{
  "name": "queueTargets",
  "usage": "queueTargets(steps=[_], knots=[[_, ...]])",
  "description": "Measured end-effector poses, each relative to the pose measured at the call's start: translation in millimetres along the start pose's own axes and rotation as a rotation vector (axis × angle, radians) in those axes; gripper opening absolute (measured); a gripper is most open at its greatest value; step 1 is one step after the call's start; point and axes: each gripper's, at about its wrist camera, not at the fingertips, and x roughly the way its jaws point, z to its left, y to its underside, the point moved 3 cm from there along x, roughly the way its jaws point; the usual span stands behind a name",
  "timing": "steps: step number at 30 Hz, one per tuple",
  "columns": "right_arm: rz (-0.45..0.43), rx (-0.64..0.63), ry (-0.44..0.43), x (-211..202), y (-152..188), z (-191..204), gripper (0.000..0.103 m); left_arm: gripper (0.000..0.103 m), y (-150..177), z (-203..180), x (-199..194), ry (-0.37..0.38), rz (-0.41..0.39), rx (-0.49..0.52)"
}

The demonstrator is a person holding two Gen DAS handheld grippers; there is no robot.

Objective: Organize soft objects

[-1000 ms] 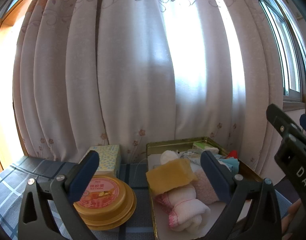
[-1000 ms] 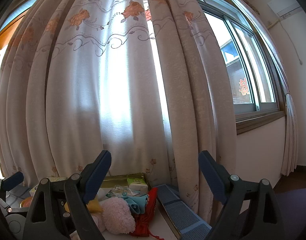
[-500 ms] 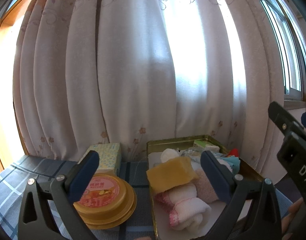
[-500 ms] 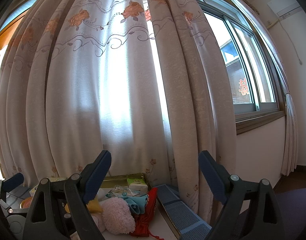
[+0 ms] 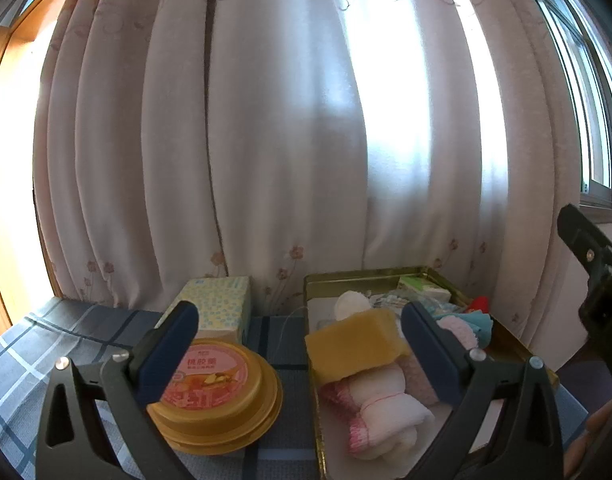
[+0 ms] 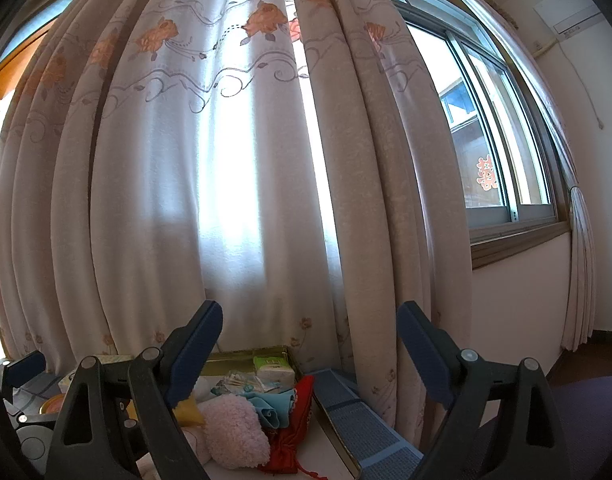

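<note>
A gold metal tin [image 5: 385, 276] holds the soft things: a yellow sponge [image 5: 355, 344] lying on rolled white-and-pink towels [image 5: 381, 404], a pink fluffy cloth [image 6: 236, 430], a teal cloth [image 6: 274, 404] and a red pouch [image 6: 296, 428]. My left gripper [image 5: 300, 352] stands open in front of the tin and the sponge, holding nothing. My right gripper [image 6: 309, 344] is open too, raised to the right of the tin, facing the curtain with nothing between its fingers. Its black body [image 5: 597, 280] shows at the right edge of the left wrist view.
A stack of round gold-lidded tubs [image 5: 214, 392] and a tissue box [image 5: 216, 308] sit left of the tin on the blue checked tablecloth [image 5: 34, 352]. A pale curtain [image 5: 306, 140] hangs close behind. A window [image 6: 501, 132] is at the right.
</note>
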Motion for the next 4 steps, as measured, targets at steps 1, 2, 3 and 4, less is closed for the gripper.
queueTargets(steps=[1,2,3,4], knots=[[0.001,0.000,0.002,-0.3,0.0,0.3,0.091,0.103,0.3,0.9,0.3,0.000,0.002,-0.001],[0.001,0.000,0.002,-0.6,0.0,0.5,0.091,0.103,0.6,1.5,0.4,0.001,0.003,-0.003],[0.001,0.000,0.004,-0.9,-0.1,0.7,0.091,0.103,0.8,1.8,0.3,0.003,0.003,-0.004],[0.001,0.000,0.004,-0.9,-0.1,0.7,0.091,0.103,1.0,1.7,-0.2,0.005,0.002,-0.003]])
